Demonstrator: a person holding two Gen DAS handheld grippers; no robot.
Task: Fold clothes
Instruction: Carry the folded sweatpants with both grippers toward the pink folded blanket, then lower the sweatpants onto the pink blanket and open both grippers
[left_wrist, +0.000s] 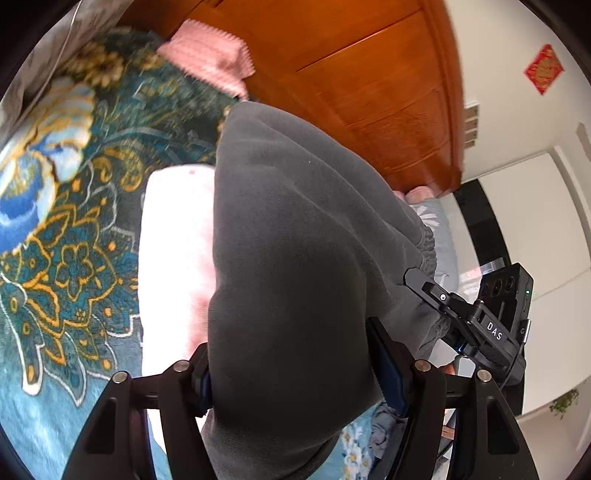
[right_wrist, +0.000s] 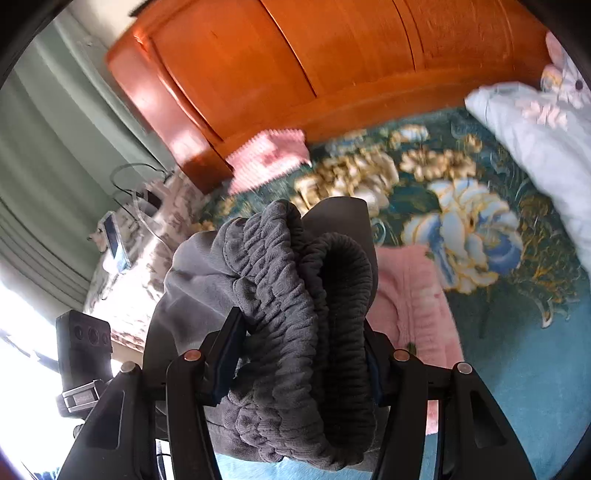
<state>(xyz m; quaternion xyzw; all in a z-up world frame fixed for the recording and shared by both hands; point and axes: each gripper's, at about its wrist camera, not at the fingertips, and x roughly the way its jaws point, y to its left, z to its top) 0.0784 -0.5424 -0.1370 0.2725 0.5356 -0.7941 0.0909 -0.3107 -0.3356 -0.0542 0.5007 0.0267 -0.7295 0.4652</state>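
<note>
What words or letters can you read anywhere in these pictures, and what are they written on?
"DAS": white letters on the black body of the right gripper, seen in the left wrist view, where it clamps the grey pants.
"G": a small letter on the black camera block behind that gripper.
The red wall decoration bears gold marks, too blurred to read.
The metal plate under the other camera block is too small to read.

A bed covered by a teal floral blanket (left_wrist: 70, 258) is seen before an orange wooden headboard (right_wrist: 295, 70). White walls (left_wrist: 509, 103) carry a red paper ornament (left_wrist: 543, 69). Green curtains (right_wrist: 40, 206) hang at the side, and strong daylight is cast from a window (right_wrist: 22, 354). A pale pillow (right_wrist: 535, 133) lies on the bed.
</note>
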